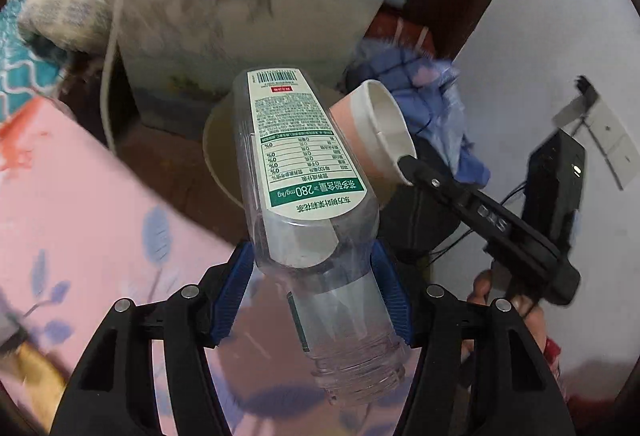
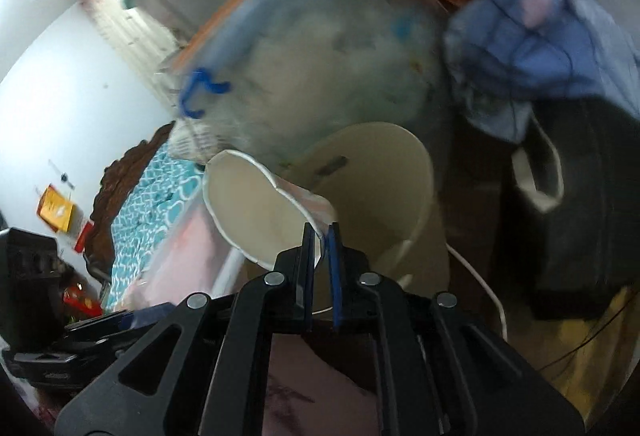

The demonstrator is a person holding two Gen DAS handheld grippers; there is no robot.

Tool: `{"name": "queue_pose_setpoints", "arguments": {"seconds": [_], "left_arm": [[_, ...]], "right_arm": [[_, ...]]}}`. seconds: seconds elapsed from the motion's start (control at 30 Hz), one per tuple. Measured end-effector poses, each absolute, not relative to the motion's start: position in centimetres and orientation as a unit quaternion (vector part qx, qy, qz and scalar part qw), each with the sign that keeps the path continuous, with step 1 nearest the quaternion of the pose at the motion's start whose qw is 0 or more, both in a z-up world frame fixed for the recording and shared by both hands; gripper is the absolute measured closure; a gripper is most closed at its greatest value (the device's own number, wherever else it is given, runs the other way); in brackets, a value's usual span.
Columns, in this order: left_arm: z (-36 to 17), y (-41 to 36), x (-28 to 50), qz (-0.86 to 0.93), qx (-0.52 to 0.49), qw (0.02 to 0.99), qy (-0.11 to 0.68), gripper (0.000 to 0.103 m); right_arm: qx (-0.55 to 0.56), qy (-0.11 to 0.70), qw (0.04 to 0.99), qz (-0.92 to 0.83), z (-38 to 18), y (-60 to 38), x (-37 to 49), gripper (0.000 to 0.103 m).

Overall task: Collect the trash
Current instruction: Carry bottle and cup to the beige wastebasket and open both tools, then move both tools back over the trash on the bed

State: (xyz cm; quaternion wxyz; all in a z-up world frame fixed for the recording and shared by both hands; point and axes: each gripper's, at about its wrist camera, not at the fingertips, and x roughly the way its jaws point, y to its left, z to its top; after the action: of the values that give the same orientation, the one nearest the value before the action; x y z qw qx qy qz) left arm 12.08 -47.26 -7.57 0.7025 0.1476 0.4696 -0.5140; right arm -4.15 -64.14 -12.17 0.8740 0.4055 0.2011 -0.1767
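Observation:
A clear, empty plastic bottle with a green and white label is clamped between the blue pads of my left gripper, neck toward the camera. It hangs over a beige trash bin. From the right comes my right gripper, shut on the rim of a white paper cup with a pinkish outside. In the right wrist view the cup is pinched at its rim by the right gripper, its mouth facing the camera. It sits just in front of the bin's open mouth.
A clear storage box with a blue handle stands behind the bin. Pink bedding lies to the left, and a blue cloth on a black bag to the right. A white cable runs past the bin. A hand holds the right gripper.

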Motion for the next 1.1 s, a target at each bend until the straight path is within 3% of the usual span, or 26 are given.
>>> {"name": "queue_pose_setpoints", "arguments": {"seconds": [0.07, 0.1, 0.13, 0.17, 0.23, 0.47, 0.57, 0.77, 1.1], "left_arm": [[-8.6, -49.0, 12.9, -0.506, 0.147, 0.695, 0.489, 0.043], [-8.8, -49.4, 13.2, -0.504, 0.143, 0.693, 0.494, 0.035], [-8.8, -49.8, 13.5, -0.502, 0.139, 0.695, 0.496, 0.024], [-8.6, -49.9, 13.7, -0.499, 0.134, 0.7, 0.493, 0.02], [-7.9, -49.8, 13.9, -0.496, 0.125, 0.71, 0.484, 0.016], [-3.5, -44.1, 13.2, -0.475, 0.095, 0.762, 0.429, 0.017], [-1.2, -38.9, 12.1, -0.464, 0.074, 0.79, 0.394, 0.017], [2.2, -24.4, 11.1, -0.389, 0.01, 0.851, 0.352, 0.018], [0.8, 0.4, 13.3, -0.066, -0.075, 0.927, 0.361, 0.018]], "right_arm": [[0.426, 0.204, 0.863, -0.176, -13.2, -64.8, -4.0, 0.09], [0.433, 0.204, 0.861, -0.176, -13.4, -64.9, -3.7, 0.089], [0.439, 0.199, 0.859, -0.175, -13.5, -65.1, -3.8, 0.078], [0.44, 0.194, 0.859, -0.178, -13.8, -65.0, -4.0, 0.049], [0.436, 0.182, 0.86, -0.195, -13.6, -65.2, -4.1, 0.015], [0.409, 0.144, 0.881, -0.188, -10.4, -63.1, -5.0, 0.018], [0.388, 0.141, 0.896, -0.164, -8.6, -60.7, -4.8, 0.027], [0.357, 0.171, 0.917, -0.05, -6.4, -53.8, -1.8, 0.045], [0.293, 0.291, 0.896, 0.164, -6.4, -37.2, 5.8, 0.052]]}}
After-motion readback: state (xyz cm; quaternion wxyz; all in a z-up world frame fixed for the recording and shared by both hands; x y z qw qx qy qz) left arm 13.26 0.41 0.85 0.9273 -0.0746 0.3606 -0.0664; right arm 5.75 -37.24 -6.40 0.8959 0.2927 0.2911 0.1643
